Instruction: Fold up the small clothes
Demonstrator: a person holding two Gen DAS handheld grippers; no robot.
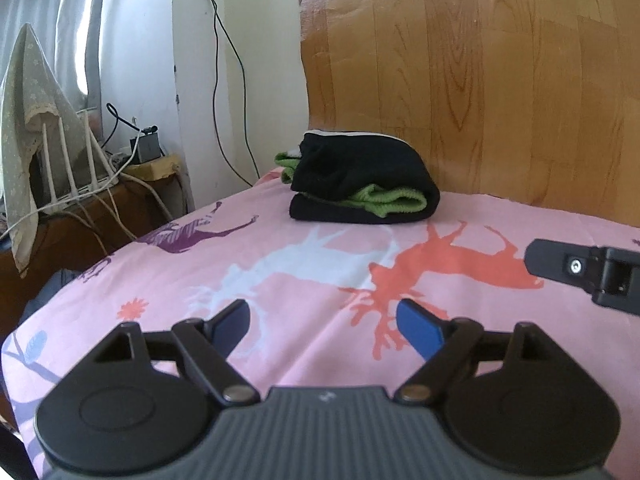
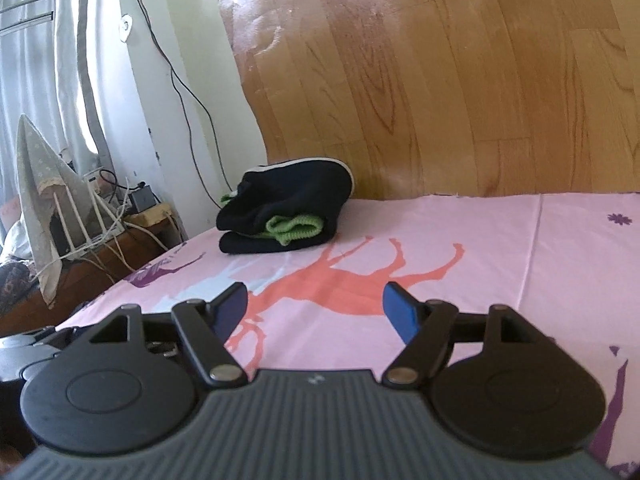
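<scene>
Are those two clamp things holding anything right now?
No. The left gripper and right gripper are open and empty above the pink deer-print sheet; the folded black-and-green garment lies apart.

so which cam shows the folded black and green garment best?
Left wrist: the folded black and green garment sits near centre, larger, with the green layer and white trim clear. Right wrist shows the same garment whole but smaller and left of centre.

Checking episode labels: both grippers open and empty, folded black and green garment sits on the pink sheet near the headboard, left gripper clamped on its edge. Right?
Not quite. The left gripper is not clamped on the garment: in the left wrist view its jaws stand open over the pink sheet, well short of it. The rest holds: the right gripper is open and empty too.
</scene>
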